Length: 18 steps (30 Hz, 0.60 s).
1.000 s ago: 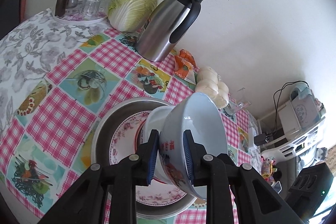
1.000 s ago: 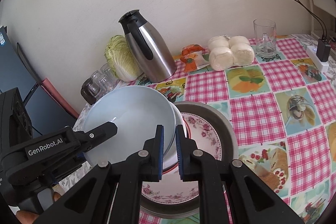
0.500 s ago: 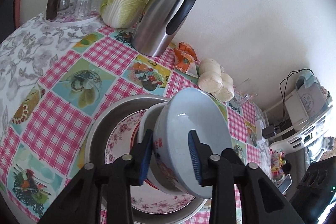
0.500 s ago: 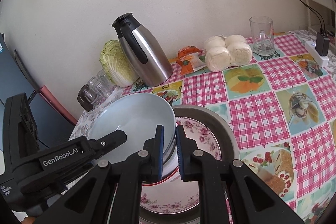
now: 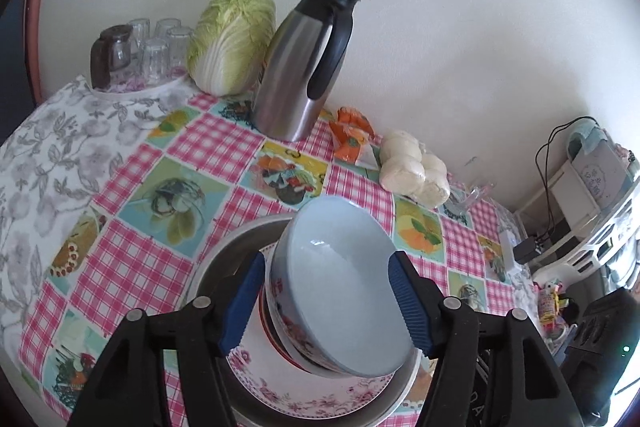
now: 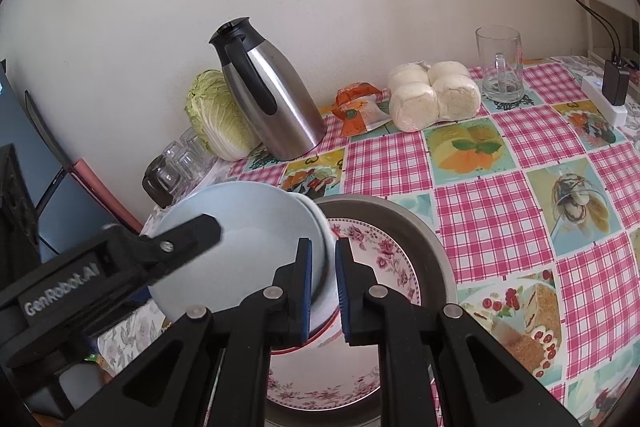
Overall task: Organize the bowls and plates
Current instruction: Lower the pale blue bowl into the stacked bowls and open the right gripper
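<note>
The left tool (image 5: 326, 301) is gaping wide around the tilted blue bowl (image 5: 340, 291), no longer gripping it. The right tool (image 6: 322, 291) is pinching the rim of the stacked bowls, probably steadying them as they nest on the floral plate (image 6: 384, 259) in the metal basin (image 6: 424, 235) on the near table (image 6: 500, 195).

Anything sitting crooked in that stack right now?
Yes: the top bowl is tipped on its side against the bowl beneath, not nested flat on the floral plate. The left gripper is open; the right gripper pinches the bowls' rims.
</note>
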Tool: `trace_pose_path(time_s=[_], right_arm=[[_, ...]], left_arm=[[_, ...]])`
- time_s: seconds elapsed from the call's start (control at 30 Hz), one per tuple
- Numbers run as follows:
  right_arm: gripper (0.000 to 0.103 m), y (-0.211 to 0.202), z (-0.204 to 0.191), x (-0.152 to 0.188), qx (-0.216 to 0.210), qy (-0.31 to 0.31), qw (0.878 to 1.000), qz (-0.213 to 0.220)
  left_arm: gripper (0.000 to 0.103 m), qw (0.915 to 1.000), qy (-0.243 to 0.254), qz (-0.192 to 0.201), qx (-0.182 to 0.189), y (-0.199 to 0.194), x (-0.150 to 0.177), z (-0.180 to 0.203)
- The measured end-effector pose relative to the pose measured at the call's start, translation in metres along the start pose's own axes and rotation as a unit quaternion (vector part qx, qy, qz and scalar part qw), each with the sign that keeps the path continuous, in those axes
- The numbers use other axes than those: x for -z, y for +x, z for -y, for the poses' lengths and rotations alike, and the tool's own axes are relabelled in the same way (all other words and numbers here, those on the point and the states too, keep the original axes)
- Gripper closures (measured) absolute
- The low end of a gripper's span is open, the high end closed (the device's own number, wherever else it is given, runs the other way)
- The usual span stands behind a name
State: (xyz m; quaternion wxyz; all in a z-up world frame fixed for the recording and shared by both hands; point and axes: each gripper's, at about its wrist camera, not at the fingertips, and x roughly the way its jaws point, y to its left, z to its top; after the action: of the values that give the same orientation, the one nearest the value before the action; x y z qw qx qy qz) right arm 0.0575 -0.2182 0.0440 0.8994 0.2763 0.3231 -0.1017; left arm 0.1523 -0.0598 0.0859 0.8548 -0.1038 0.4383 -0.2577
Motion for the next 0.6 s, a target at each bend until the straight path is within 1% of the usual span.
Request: trace_pose_path(time_s=[0.13,0.17,0.2,0.23,0.27,0.3,0.37,0.47,0.6], right_arm=[[0.089,-0.001,-0.002,0.0,0.001,-0.004,1.0,0.0],[0.089,-0.001,-0.002,0.0,0.001,-0.004,1.0,-0.001],[0.089,-0.001,-0.002,0.0,0.001,-0.005,1.0,-0.001],[0.089,-0.001,-0.002,0.0,0.002,-0.005,1.0,-0.002],[0.089,-0.001,-0.003,0.0,0.002,-0.005,1.0,-0.002],[0.089,-0.001,-0.003,0.0,0.002,-0.006,1.0,-0.002],[0.089,-0.001,-0.004,0.0,0.003,-0.008,1.0,-0.002],[0.089,-0.002,-0.007,0.0,0.004,-0.013,1.0,-0.001],[0.089,-0.004,-0.009,-0.001,0.005,-0.016,1.0,0.001]], left_arm=[[0.038,0.9996,-0.027,0.001,0.007,-0.002,-0.001,-0.011],[0.048,0.9993,-0.036,0.0,0.008,-0.001,-0.001,-0.014],[0.063,0.9989,-0.045,-0.003,0.012,0.0,-0.001,-0.017],[0.067,0.9985,-0.054,-0.004,0.007,0.001,0.0,-0.021],[0.077,0.9982,-0.06,-0.004,0.005,0.003,0.0,-0.024],[0.083,0.9979,-0.064,-0.003,0.004,0.003,0.001,-0.028],[0.082,0.9966,-0.081,-0.001,0.015,0.004,0.002,-0.035],[0.084,0.9944,-0.102,-0.002,0.028,0.007,0.003,-0.042],[0.087,0.9935,-0.11,-0.009,0.029,0.012,0.006,-0.044]])
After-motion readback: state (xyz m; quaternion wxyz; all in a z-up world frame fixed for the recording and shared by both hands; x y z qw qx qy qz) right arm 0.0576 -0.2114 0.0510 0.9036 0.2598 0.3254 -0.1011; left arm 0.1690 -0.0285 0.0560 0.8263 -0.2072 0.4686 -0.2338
